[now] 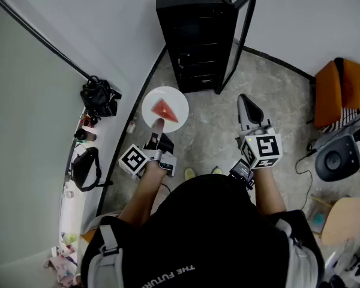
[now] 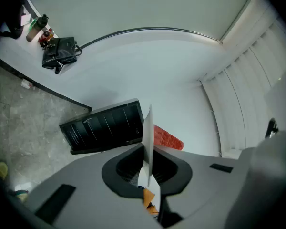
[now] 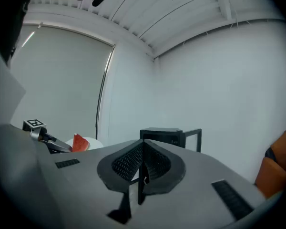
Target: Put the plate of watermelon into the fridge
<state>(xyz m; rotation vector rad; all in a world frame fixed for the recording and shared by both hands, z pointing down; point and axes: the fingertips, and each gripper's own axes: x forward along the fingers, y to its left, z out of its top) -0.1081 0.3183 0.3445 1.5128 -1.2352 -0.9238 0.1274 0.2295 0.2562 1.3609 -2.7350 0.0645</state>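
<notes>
- My left gripper [image 1: 157,125] has its jaws pinched on the near rim of the white plate [image 1: 175,96], which shows edge-on between them in the left gripper view.
- A red watermelon wedge [image 1: 164,110] lies on the plate.
- I hold the plate above the stone floor [image 1: 204,143], in front of the black fridge [image 1: 195,35], whose glass door [image 1: 240,33] stands open.
- My right gripper [image 1: 245,101] has its jaws pressed together with nothing between them, well apart from the plate.

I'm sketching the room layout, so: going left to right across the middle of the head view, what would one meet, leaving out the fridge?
Black handbag → plate carrying the watermelon slice → right gripper → orange seat.
</notes>
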